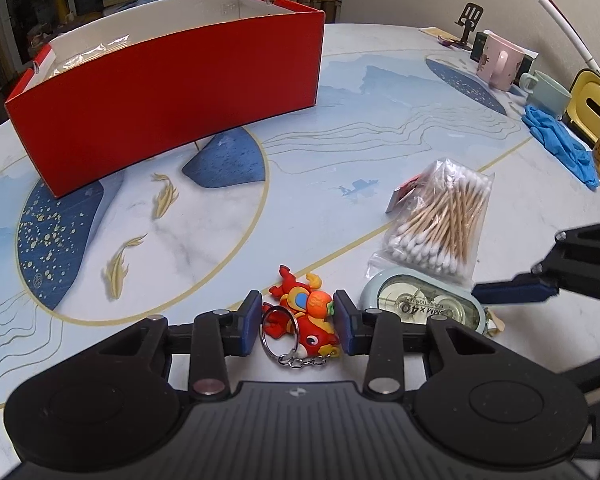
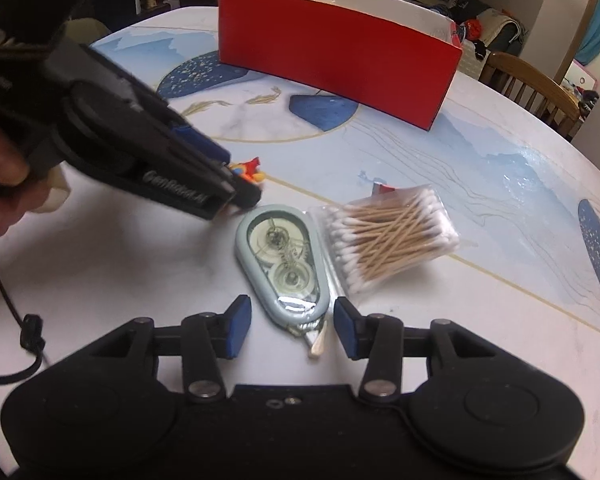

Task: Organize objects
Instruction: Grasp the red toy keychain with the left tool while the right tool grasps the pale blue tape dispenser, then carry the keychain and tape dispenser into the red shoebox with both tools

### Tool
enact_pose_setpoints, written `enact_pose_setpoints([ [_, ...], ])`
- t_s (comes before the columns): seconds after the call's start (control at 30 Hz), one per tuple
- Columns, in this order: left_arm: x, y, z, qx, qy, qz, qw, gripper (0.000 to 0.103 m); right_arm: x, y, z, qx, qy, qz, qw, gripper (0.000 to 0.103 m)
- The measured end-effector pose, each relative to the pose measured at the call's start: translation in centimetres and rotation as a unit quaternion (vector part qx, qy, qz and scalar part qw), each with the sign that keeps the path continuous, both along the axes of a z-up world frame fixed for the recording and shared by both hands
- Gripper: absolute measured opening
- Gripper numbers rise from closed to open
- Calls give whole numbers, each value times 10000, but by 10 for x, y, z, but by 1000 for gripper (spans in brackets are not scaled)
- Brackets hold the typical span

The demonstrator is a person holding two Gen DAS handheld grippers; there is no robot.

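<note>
**Both grippers low over the table, left straddling the keychain**

Surface: round table (image 1: 380, 128) with a pale marble-look top printed with blue discs, gold fish and thin gold arcs. Room behind it is cluttered; I see a wooden chair (image 2: 532, 88) past the far edge and piles of clothing beyond.

Largest item: open red box (image 1: 172, 92), white inside, standing at the far side of the table, well apart from the small items. Something in clear plastic lies in it; I cannot tell what.

Near side, close together: a bag of cotton swabs (image 1: 440, 220), a pale blue correction tape dispenser (image 2: 280, 260) just beside and partly overlapping the bag's edge, and a red-and-orange dragon keychain (image 1: 304, 316) with its metal ring and chain.

Left gripper (image 1: 296, 320): jaws spread, one blue pad on each side of the keychain. The right pad looks to be touching the toy; the left pad stands just clear of the ring. Not pinched from what I see.

Right gripper (image 2: 292, 328): jaws spread wide, flanking the narrow tip of the dispenser, touching nothing.

View differences: only the left wrist shows the table's right edge, with a pink mug (image 1: 500, 64), a green mug (image 1: 548, 92) and blue gloves (image 1: 560, 140). Only the right wrist shows the left gripper's body from the side, the hand (image 2: 0, 176) on it and a black cable (image 2: 16, 320); there the keychain is mostly hidden behind that gripper.
</note>
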State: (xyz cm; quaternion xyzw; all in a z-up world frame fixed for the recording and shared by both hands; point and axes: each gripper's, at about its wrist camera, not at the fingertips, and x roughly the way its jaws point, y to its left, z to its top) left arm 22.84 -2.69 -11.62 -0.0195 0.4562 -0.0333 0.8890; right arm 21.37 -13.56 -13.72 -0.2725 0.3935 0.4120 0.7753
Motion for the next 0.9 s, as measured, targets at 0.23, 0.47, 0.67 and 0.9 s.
enact_pose_setpoints([
  [0.23, -6, 2, 1, 49, 17, -9, 10000, 37, 14, 6, -3, 299, 388, -182, 9986, 50],
  [0.47, -12, 4, 3, 27, 92, 159, 9998, 36, 12, 10, -1, 350, 474, -304, 9978, 45],
  [0.67, -20, 14, 14, -283, 25, 408, 9988, 36, 11, 8, 11, 533, 544, -499, 9958, 41],
  [0.9, -30, 22, 28, -518, -70, 556, 9971, 36, 6, 8, 28, 691, 448, -526, 9952, 41],
])
